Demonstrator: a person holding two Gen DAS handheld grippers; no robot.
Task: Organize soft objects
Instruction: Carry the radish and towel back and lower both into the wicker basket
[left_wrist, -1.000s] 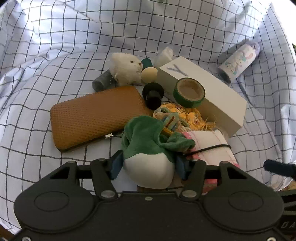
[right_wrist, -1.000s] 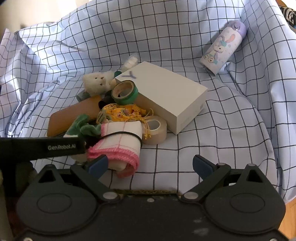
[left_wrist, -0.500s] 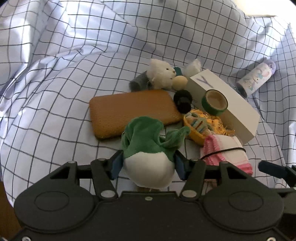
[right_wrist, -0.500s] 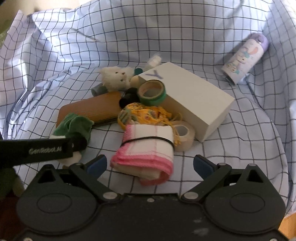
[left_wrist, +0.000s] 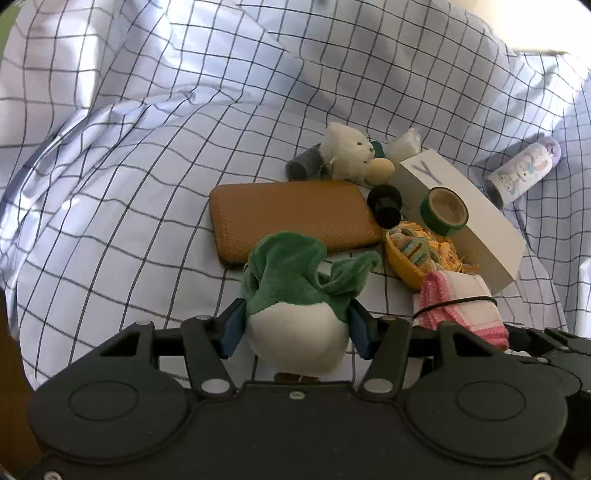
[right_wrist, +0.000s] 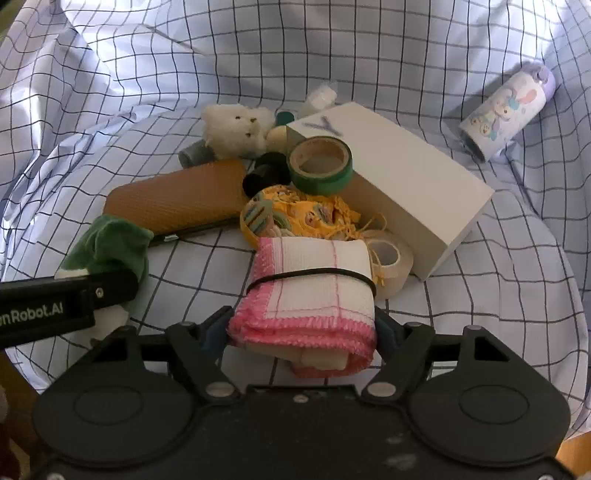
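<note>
— How far along?
— Left gripper (left_wrist: 295, 325) pinches the green plush (left_wrist: 295, 291); right gripper (right_wrist: 301, 328) squeezes the pink cloth (right_wrist: 306, 295), both near the pile.
— Left?
— White bear (right_wrist: 236, 129), yellow fabric (right_wrist: 295, 214) lie unsorted.

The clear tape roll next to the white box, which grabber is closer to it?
Right. The right gripper, shut on the pink towel, sits just in front of the clear tape roll; the left gripper, holding the green plush, is farther left.
</note>
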